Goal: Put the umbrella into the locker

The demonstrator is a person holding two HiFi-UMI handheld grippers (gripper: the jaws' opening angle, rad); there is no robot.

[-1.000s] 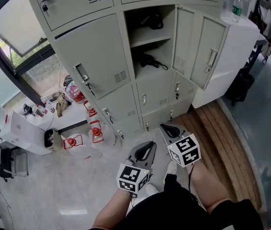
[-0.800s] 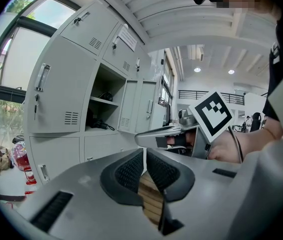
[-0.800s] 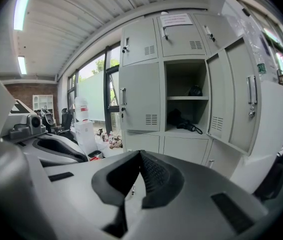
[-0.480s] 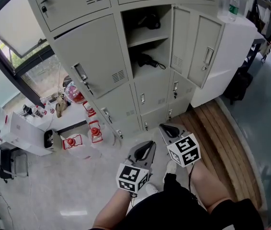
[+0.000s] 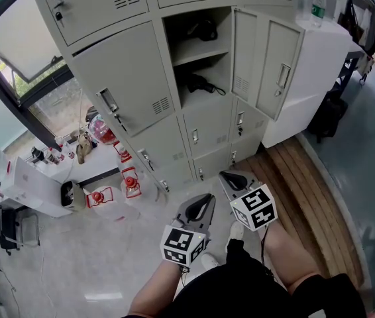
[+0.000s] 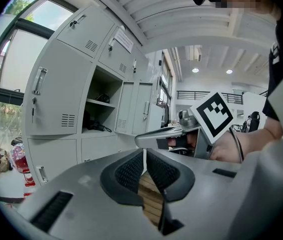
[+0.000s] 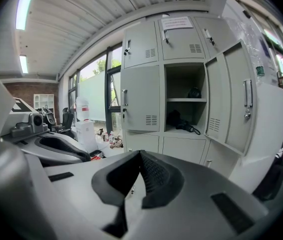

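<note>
A grey locker bank point(image 5: 128, 78) stands ahead with one column open. On its lower shelf lies a black folded umbrella with a strap point(image 5: 201, 83), also visible in the left gripper view point(image 6: 97, 126) and the right gripper view point(image 7: 181, 124). A second dark object point(image 5: 207, 28) sits on the upper shelf. My left gripper point(image 5: 207, 199) and right gripper point(image 5: 226, 176) hang side by side low in the head view, well short of the lockers. Both are shut with nothing between the pads point(image 6: 131, 171) point(image 7: 154, 176).
Two open locker doors point(image 5: 275, 68) swing out to the right of the open column. A white cabinet point(image 5: 320, 65) with a bottle point(image 5: 317, 5) stands further right. Red lanterns point(image 5: 132, 181) and a white box point(image 5: 32, 184) sit on the floor at left. Wooden boards point(image 5: 307, 191) lie at right.
The head view has drifted a little, so the lockers sit slightly further left. Both grippers stay where they were, still shut.
</note>
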